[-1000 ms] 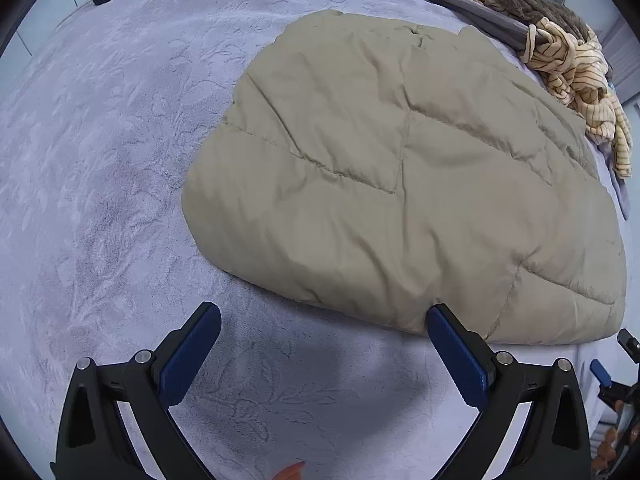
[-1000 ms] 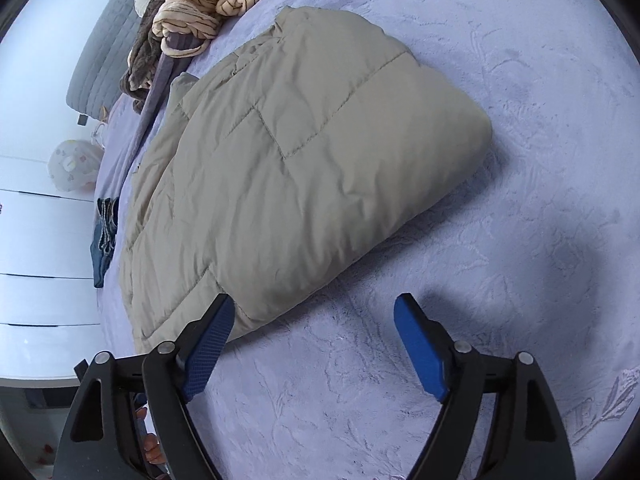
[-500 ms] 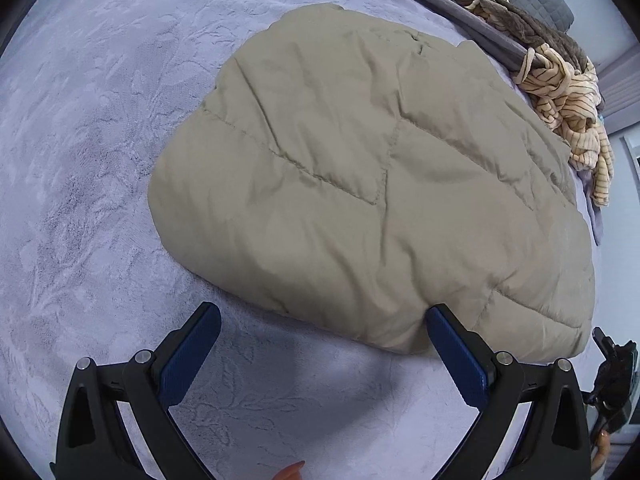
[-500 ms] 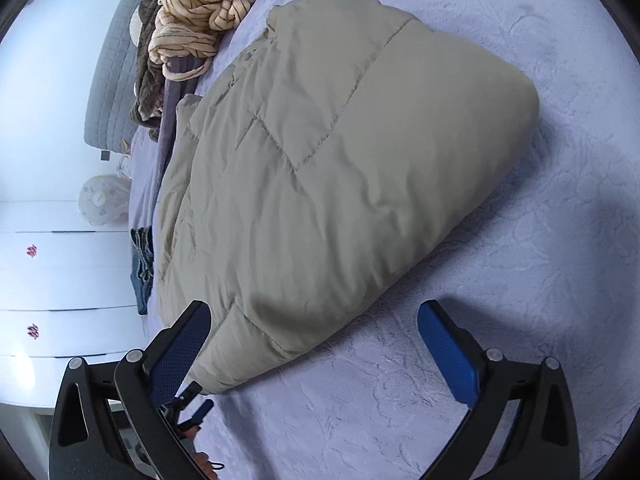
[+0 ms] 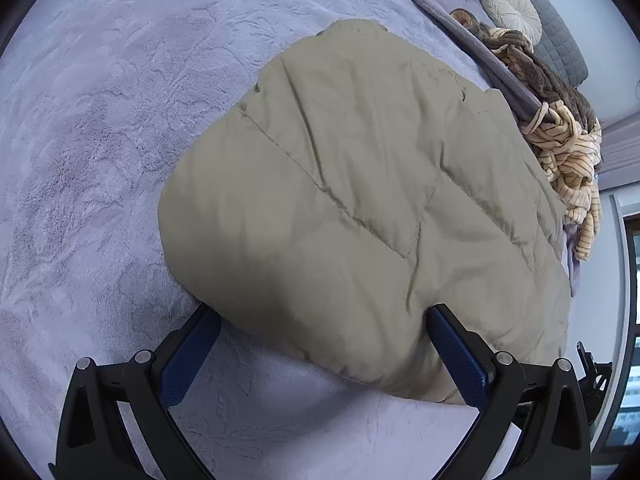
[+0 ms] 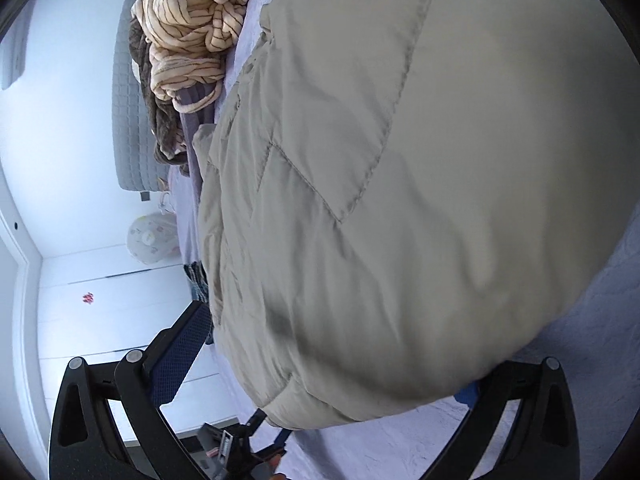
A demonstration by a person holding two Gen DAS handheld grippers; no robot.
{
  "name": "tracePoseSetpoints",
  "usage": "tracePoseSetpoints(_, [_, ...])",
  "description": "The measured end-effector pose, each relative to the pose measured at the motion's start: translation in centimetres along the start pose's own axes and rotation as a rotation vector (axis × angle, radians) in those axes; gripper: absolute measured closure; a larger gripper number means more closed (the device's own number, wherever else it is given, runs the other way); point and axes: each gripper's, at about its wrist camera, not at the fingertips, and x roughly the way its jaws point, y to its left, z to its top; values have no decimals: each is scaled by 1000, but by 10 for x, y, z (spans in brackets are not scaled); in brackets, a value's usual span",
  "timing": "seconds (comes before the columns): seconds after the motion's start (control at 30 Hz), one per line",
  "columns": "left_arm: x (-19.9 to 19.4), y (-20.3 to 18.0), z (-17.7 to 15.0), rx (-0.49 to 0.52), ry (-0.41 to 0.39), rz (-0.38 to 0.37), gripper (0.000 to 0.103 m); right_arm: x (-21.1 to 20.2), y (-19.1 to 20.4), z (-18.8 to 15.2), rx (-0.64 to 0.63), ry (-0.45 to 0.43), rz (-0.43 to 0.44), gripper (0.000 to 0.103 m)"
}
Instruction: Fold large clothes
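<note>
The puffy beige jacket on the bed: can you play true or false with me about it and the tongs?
1. The beige quilted jacket lies on a purple-grey blanket. True.
2. The left tongs are shut tight on nothing. False: they are open, straddling the jacket's near edge.
3. A striped cream garment is piled beyond the jacket. True.
4. The jacket is bright red. False: it is beige.
5. The right tongs are open at the jacket's edge. True.
</note>
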Motion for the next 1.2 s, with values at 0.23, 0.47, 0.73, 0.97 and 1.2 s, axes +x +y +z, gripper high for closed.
tracePoseSetpoints(0.23, [20,8,17,-116,3,-228,0,10,4,5,-39,12,-33,0])
tracePoseSetpoints(0.47, [46,-8,36,-199,-58,-231,0,34,10,13,-81,66,-79,0])
tracePoseSetpoints(0.73, [23,-22,40,-14,-125,-218,80,27,-2,15,-23,55,-81,40])
tracePoseSetpoints(0.97, [-12,-52,31,227,-209,-129,85,12,7,4,-69,29,-66,78])
tracePoseSetpoints(1.2, [-47,-46,12,371,-212,-144,85,-17,7,-29,-120,24,-76,81])
